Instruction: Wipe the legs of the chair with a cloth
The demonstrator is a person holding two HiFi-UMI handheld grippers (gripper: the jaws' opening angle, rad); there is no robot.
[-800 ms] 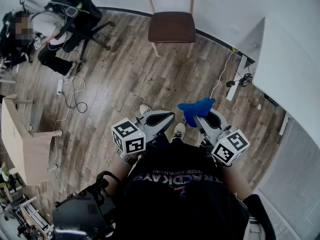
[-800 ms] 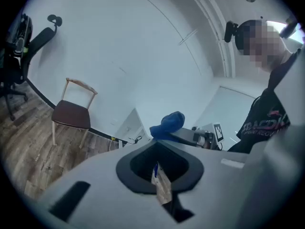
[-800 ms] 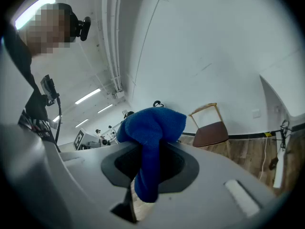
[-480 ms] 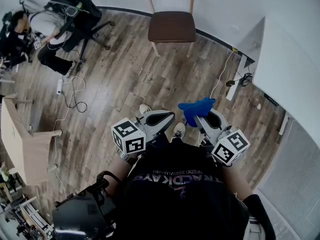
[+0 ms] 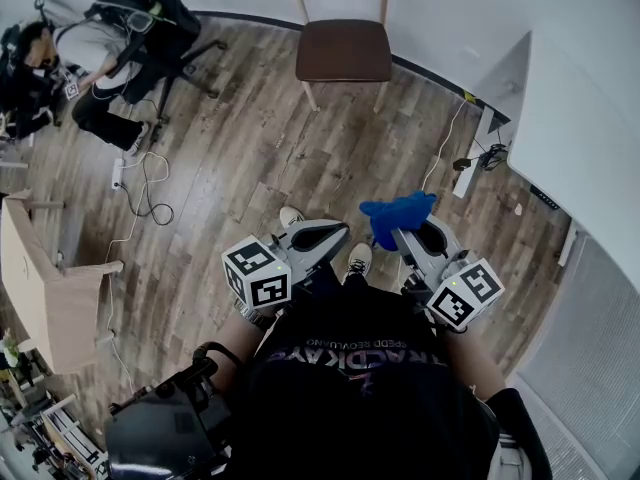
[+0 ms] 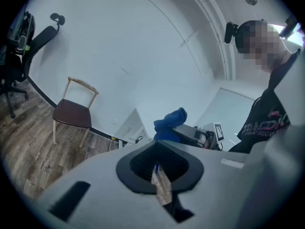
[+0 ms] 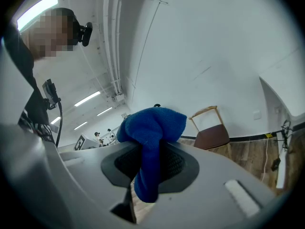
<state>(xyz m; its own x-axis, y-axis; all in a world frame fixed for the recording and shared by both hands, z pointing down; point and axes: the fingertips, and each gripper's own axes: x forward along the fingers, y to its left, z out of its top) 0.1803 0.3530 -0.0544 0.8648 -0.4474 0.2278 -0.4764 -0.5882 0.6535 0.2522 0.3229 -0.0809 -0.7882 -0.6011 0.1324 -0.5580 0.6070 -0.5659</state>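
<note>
Right hand-held gripper [image 5: 403, 235] clamps the blue cloth [image 5: 397, 214] (lengthwise along its jaws, toward the chair [image 5: 343, 51]); left hand-held gripper [image 5: 333, 234] closed, empty.

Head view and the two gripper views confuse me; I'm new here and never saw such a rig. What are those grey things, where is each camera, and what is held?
No robot here: a person standing on a wooden floor holds a two-jaw gripper in each hand. The head view looks steeply down from the person's head; each gripper view looks along that gripper's own jaws. The marker cubes are parts of the grippers. The right gripper is shut on a blue cloth. The left gripper is shut and empty. The chair to be wiped stands ahead by the wall, untouched.
</note>
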